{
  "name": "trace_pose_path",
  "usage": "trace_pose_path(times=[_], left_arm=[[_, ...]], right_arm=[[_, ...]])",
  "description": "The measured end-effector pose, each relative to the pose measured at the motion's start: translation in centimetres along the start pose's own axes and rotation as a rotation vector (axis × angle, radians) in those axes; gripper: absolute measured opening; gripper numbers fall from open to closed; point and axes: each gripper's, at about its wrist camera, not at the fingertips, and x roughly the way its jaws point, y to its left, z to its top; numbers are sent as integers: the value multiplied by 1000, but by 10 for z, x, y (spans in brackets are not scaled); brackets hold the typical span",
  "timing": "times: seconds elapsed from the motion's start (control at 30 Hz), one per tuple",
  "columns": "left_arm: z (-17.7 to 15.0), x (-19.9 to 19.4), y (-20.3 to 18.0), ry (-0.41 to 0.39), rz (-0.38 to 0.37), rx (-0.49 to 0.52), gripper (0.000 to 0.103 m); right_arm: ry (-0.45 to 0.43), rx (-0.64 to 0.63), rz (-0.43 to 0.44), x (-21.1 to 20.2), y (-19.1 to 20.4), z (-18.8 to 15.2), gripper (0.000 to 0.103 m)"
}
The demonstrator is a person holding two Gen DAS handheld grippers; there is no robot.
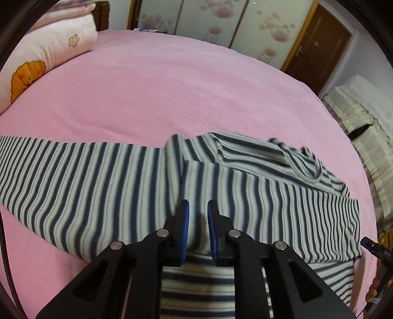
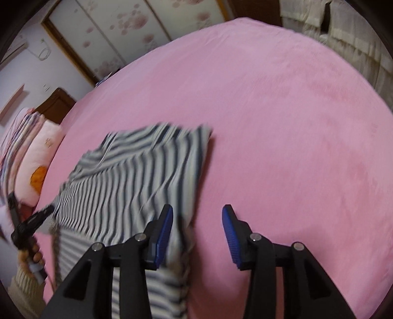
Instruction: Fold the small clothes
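Note:
A navy-and-white striped long-sleeved top [image 1: 245,186] lies on the pink bed [image 1: 172,86], one sleeve stretched out to the left and the right sleeve folded across the body. My left gripper [image 1: 198,208] hovers over the middle of the top with its jaws a narrow gap apart, fabric showing between the blue pads; I cannot tell if it pinches it. In the right wrist view the top [image 2: 132,171] lies left of centre. My right gripper [image 2: 196,216] is open and empty over the top's right edge. The left gripper's tip [image 2: 36,218] shows at the far left.
A pink pillow with an orange print [image 1: 44,56] lies at the head of the bed. A cream covered piece of furniture [image 1: 363,127] stands beside the bed. Wardrobe doors [image 1: 221,22] and a brown door [image 1: 319,46] are behind. Open pink bedding [image 2: 282,122] stretches to the right.

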Motion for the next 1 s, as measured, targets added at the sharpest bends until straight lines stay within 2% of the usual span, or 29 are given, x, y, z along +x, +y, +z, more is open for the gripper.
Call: trace_pose_path(times=[0.07, 0.2, 0.23, 0.3, 0.47, 0.6, 0.83, 1.0], left_arm=[[-2, 2, -4, 11, 1, 16, 14], [-8, 12, -8, 46, 24, 39, 14], [-10, 15, -9, 47, 34, 46, 14], [-13, 19, -11, 50, 50, 62, 15], [-17, 27, -14, 58, 75, 85, 15], [-20, 34, -20, 60, 85, 107, 15], [-26, 41, -31, 51, 113, 171, 15], [-30, 38, -37, 48, 123, 194, 17]], right_arm=[[15, -20, -12, 2, 9, -11, 42], [34, -73, -100, 10, 20, -24, 41], [33, -81, -107, 11, 21, -27, 38], [30, -98, -97, 11, 23, -32, 19], [2, -152, -134, 6, 32, -46, 12], [-12, -148, -142, 6, 34, -53, 11], [-13, -70, -118, 4, 13, -59, 8], [-2, -80, -142, 4, 13, -64, 7]])
